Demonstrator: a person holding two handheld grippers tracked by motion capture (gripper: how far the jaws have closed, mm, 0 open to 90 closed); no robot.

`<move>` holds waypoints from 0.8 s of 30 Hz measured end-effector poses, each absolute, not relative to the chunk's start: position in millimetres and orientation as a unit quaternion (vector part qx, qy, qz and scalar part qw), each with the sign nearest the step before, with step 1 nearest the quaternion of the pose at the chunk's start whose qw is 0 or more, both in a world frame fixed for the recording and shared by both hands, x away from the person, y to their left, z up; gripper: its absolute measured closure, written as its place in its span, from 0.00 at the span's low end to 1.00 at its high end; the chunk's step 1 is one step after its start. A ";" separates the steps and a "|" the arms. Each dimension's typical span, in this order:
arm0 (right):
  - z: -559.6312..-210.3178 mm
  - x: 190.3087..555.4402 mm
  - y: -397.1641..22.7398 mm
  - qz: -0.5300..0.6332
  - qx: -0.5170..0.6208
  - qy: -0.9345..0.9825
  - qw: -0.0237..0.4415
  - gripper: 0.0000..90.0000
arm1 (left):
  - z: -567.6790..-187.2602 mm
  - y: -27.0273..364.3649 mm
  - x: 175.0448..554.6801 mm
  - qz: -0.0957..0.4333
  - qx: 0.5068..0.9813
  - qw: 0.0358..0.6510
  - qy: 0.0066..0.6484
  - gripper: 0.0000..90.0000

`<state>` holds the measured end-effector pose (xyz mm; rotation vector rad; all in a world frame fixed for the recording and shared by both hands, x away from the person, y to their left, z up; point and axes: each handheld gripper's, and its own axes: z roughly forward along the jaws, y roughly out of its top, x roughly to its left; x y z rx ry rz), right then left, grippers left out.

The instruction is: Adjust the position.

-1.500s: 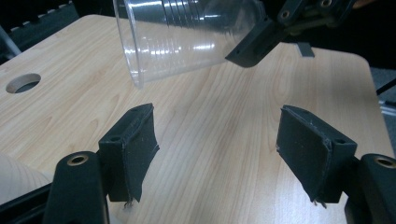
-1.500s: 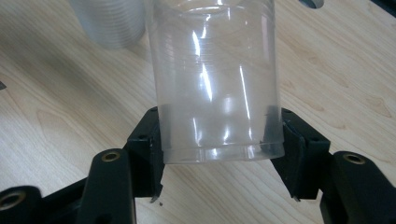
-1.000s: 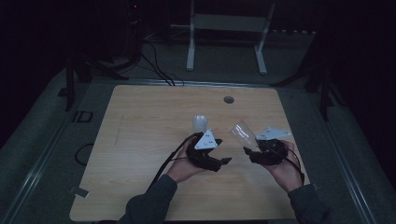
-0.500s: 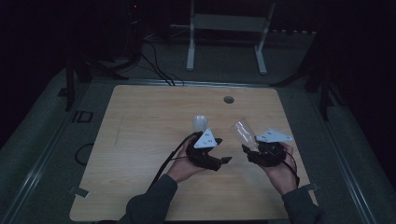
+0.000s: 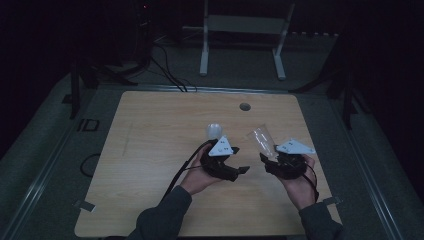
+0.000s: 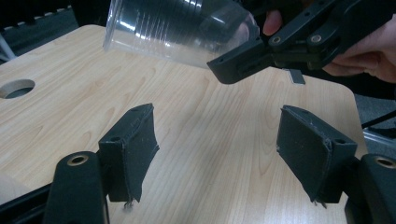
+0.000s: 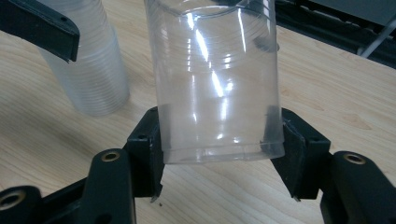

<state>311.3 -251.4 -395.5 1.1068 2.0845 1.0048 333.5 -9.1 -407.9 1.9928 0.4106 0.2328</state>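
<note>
A clear plastic cup [image 7: 217, 84] sits between the jaws of my right gripper [image 7: 219, 140], which is shut on its base end. In the high view the cup [image 5: 261, 140] tilts up and to the left from the right gripper [image 5: 265, 158]. My left gripper [image 6: 217, 121] is open with nothing between its pads, and the held cup [image 6: 177, 28] hangs just beyond it. In the high view the left gripper [image 5: 237, 160] is close beside the right one. A frosted stack of cups [image 5: 214, 131] stands on the table behind the left gripper, and the stack [image 7: 91, 70] appears left of the held cup.
The wooden table [image 5: 150, 150] has a round cable hole [image 5: 245, 106] near its far edge. A black cable [image 5: 182, 170] trails from the left gripper toward the front. A white metal stand [image 5: 245, 30] is on the floor beyond the table.
The right hand has shifted slightly toward the left gripper with the cup still held. The left gripper has barely moved.
</note>
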 end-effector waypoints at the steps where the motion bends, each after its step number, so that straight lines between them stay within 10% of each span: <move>1: -395.8 311.0 -251.3 0.377 0.414 0.778 0.285 0.46 | -407.7 -9.7 333.6 0.096 0.830 0.521 0.174 0.31; 24: -395.7 304.9 -249.1 0.410 0.424 0.749 0.302 0.46 | -400.2 -19.9 347.0 0.066 0.816 0.530 0.222 0.30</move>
